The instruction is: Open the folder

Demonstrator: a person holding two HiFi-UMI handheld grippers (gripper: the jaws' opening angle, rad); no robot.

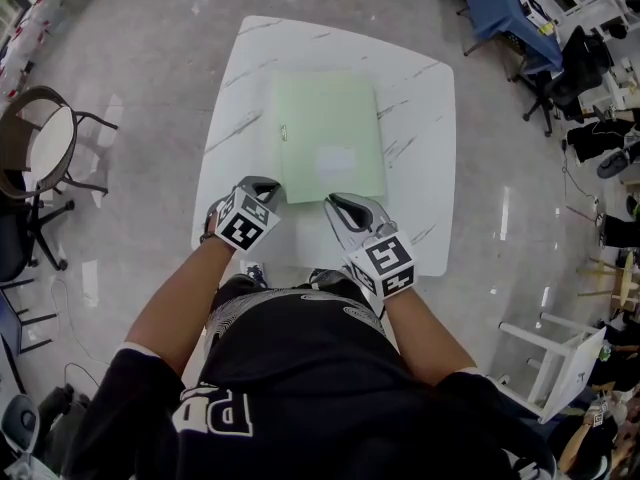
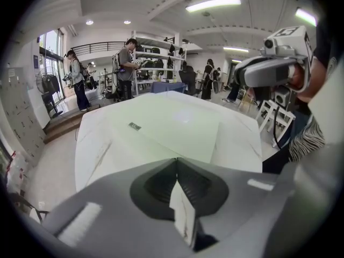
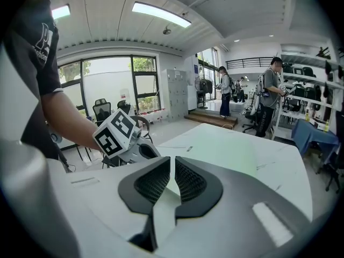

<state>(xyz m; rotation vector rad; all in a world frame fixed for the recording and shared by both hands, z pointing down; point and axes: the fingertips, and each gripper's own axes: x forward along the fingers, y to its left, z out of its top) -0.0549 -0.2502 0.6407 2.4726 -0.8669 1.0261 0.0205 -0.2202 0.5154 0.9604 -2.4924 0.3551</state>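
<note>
Pale green folder (image 1: 328, 138) lies flat and closed in the middle of the white marble table (image 1: 425, 98). Left gripper (image 1: 262, 186) is at the folder's near-left corner with its jaw tips pressed together, possibly nipping the corner edge. Right gripper (image 1: 338, 204) is at the folder's near edge, jaws a narrow slit apart, nothing gripped.

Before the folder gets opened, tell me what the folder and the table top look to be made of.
Folder: pale green, thin and flat, with a pale patch, perhaps glare; likely plastic sheet with a satin finish, though coated card is possible. Table top: white with grey veins, smooth and faintly glossy; marble or a marble-look laminate, the pictures cannot say which.
</note>
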